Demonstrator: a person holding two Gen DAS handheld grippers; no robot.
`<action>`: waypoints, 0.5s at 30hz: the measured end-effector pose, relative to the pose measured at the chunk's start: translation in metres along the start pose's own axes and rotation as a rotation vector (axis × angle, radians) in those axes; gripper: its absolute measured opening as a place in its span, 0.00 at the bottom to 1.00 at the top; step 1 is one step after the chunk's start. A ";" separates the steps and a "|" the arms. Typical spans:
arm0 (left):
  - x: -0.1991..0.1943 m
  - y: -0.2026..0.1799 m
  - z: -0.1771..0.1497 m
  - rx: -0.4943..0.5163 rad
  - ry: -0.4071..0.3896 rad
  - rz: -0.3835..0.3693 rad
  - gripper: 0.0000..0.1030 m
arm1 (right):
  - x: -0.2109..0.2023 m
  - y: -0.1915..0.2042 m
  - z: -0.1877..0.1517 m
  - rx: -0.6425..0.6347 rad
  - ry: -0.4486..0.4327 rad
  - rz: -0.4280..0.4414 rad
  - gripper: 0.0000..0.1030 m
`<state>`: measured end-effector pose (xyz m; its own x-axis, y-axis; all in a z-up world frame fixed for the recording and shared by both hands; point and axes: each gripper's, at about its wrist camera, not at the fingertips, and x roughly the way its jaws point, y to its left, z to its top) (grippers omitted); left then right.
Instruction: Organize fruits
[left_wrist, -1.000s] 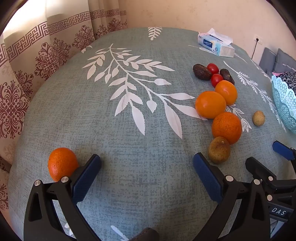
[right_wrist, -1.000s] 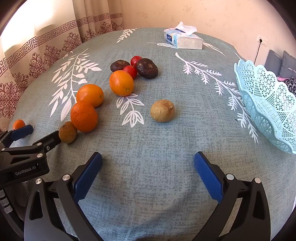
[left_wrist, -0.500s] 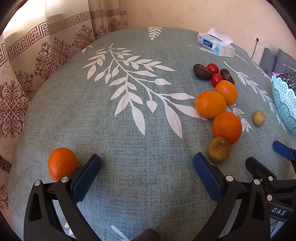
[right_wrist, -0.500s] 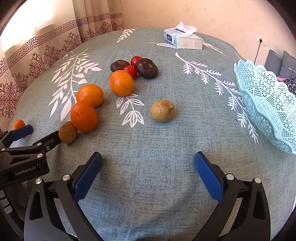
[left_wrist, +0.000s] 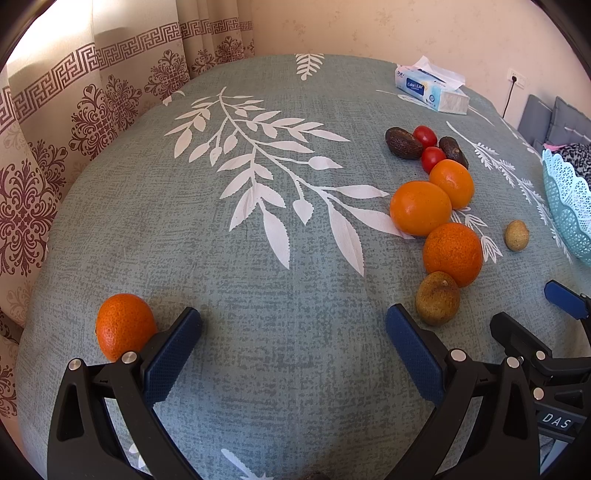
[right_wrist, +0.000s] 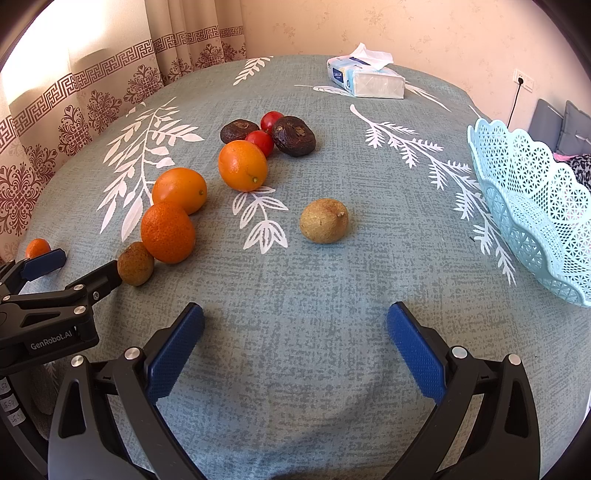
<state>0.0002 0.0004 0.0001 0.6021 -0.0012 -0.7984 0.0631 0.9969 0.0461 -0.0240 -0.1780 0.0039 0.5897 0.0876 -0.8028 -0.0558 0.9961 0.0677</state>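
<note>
Both grippers hover low over the desk (right_wrist: 332, 332), which wears a grey-green cloth w/ white leaf print. Nothing picked yet, so this looks like the very start: choosing the first fruit.

Left gripper (left_wrist: 293, 347): fingers spread wide, nothing between them. A lone small orange mandarin (left_wrist: 125, 326) sits just outside its left finger, well apart from the rest. Right gripper (right_wrist: 295, 343): fingers also spread wide, empty.

Fruit lies loose on the cloth: a round tan-brown fruit (right_wrist: 324, 220) alone near centre, straight ahead of the right gripper; a diagonal run of three oranges (right_wrist: 242, 170) ending in a smaller brown-green fruit (right_wrist: 135, 263); behind them two red cherry tomatoes (right_wrist: 261, 142) between two dark wrinkled fruits (right_wrist: 294, 135). The pale blue lattice plastic basket (right_wrist: 532, 206) stands at the right edge, nothing visible in it.

Next, probably: right gripper goes fwd to straddle the tan fruit, closes gently (it may roll), then carries it right into the basket. Left could take the mandarin, needs a shift leftward first.
</note>
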 end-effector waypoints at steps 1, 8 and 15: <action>0.000 0.000 0.000 -0.001 0.000 0.000 0.95 | 0.000 0.000 0.000 0.000 0.000 0.000 0.98; 0.000 0.000 0.000 0.000 0.000 0.000 0.95 | 0.000 0.000 0.000 0.000 0.000 0.000 0.98; -0.001 0.001 -0.001 -0.001 0.000 -0.001 0.95 | 0.000 0.000 0.000 0.000 0.000 0.001 0.98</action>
<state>-0.0010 0.0014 0.0004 0.6021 -0.0019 -0.7984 0.0627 0.9970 0.0448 -0.0239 -0.1783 0.0040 0.5899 0.0881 -0.8027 -0.0559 0.9961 0.0683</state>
